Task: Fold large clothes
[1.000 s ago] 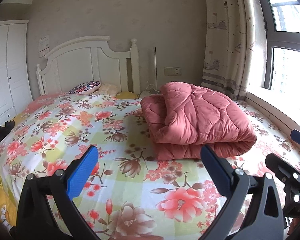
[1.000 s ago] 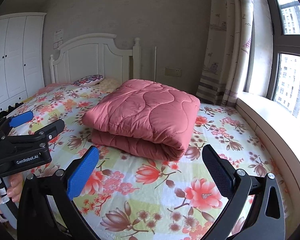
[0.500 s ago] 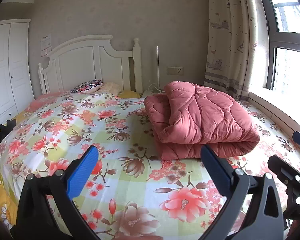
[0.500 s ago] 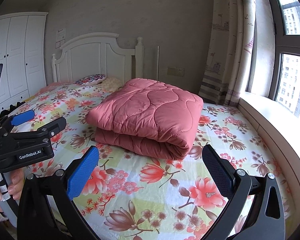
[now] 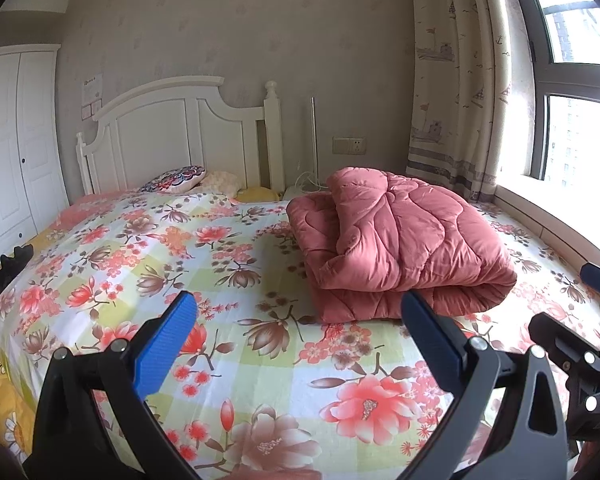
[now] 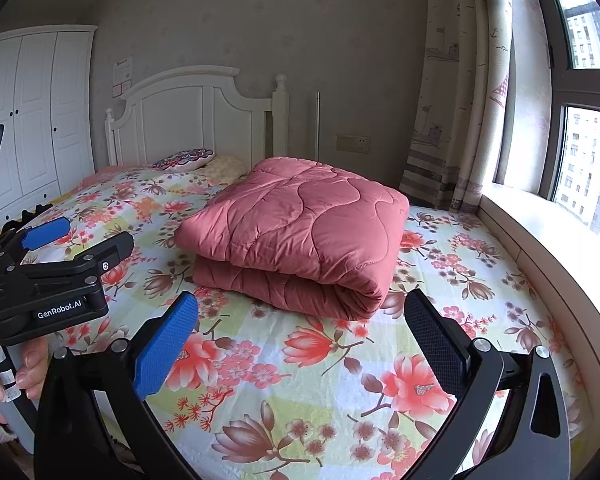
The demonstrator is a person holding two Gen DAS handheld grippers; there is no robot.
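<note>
Now the pink quilt (image 6: 296, 236) lies folded into a thick bundle on the flowered bed (image 6: 300, 380), out toward the window side and below the white headboard (image 6: 188, 116). From the right-hand camera it looks neat and square on top. From the left-hand camera its near side (image 5: 400, 240) looks lumpier, with one flap bunched up.

Both claws hang over the foot of the bed, well apart from the quilt. The left claw (image 5: 300, 344) is spread wide and holds nothing. The right claw (image 6: 304, 340) is spread wide too, and it is empty. (You can see the left claw (image 6: 60, 256) off to the side in the right-hand camera, with the person's fingers (image 6: 24, 368) under it.)

My guess is that the folding is nearly done, or all done. If one more step is wanted, the claws would need to reach to the bundle and pat or tuck that bunched flap flat. A puffy quilt may spring back, so press slowly.
</note>
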